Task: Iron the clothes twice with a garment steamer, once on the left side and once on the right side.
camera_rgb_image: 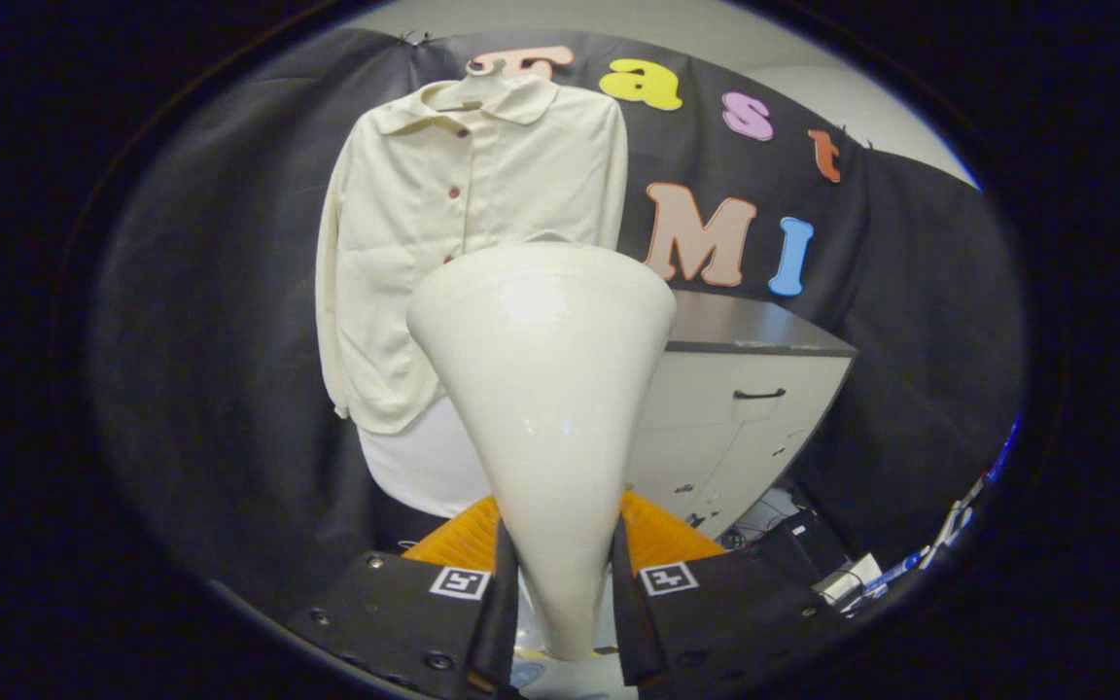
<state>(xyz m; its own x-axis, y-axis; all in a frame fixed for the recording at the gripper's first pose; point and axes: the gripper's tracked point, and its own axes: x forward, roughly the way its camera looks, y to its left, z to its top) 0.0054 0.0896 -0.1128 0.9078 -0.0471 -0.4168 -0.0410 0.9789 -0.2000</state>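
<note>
Gripper view: you've got the garment steamer [542, 389] pinched in the jaws, narrow neck clamped between both fingers, wide head flaring up and fwd toward the clothes. Gripper [560, 583] itself sits low, fingers pressing each side of the neck, no gap visible

Shirt [443, 224] hangs on a hanger against the booth wall, beyond the steamer head and a bit to its left; its lower part is hidden behind the head. Steamer looks near but I can't tell if it's touching the fabric – prob apart

Step in hand, my read: approach w/ steamer held, no pass judged done yet. Next move calls for you to bring the head up to one side of the shirt front, flat to the cloth, then sweep down along it; repeat on the other side. Keep the grip firm, the neck is smooth and tapered, could slip

Count: 1 steamer, 1 shirt, 1 hanger, 3 dark buttons visible on the placket, 1 cabinet [745, 408] w/ 1 dark handle, right of the shirt
</note>
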